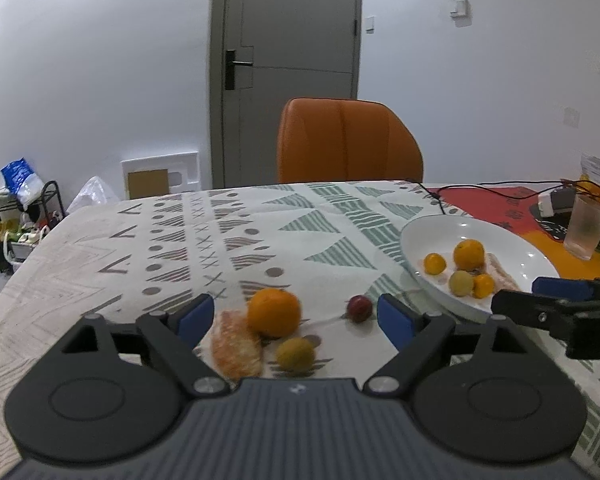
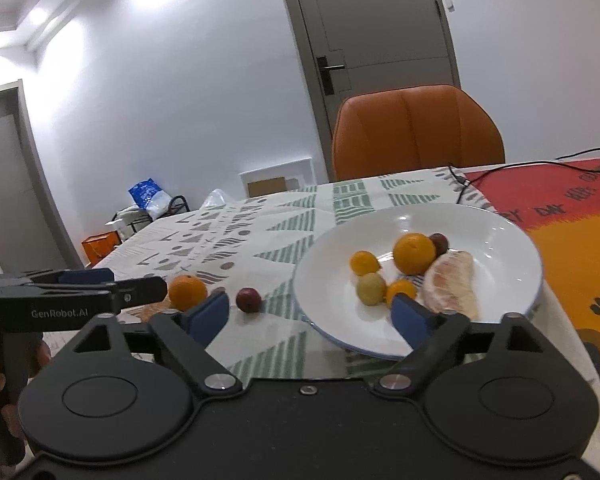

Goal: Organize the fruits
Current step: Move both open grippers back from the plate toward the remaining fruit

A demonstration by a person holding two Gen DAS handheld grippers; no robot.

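Observation:
A white plate (image 2: 500,236) holds an orange (image 2: 414,253), two small tangerines, a yellow-green fruit (image 2: 370,289), a dark plum (image 2: 439,242) and a peeled pomelo piece (image 2: 454,285). On the patterned tablecloth lie an orange (image 1: 274,312), a peeled pomelo piece (image 1: 236,346), a yellow-green fruit (image 1: 295,354) and a dark red plum (image 1: 359,308). My left gripper (image 1: 296,318) is open and empty, its fingers either side of the loose fruits. My right gripper (image 2: 312,314) is open and empty at the plate's near left rim.
An orange chair (image 1: 348,144) stands behind the table. A glass (image 1: 586,230), a packet and a black cable (image 1: 480,190) lie at the far right on a red and orange mat (image 2: 580,224). The table's left edge drops to floor clutter (image 1: 16,216).

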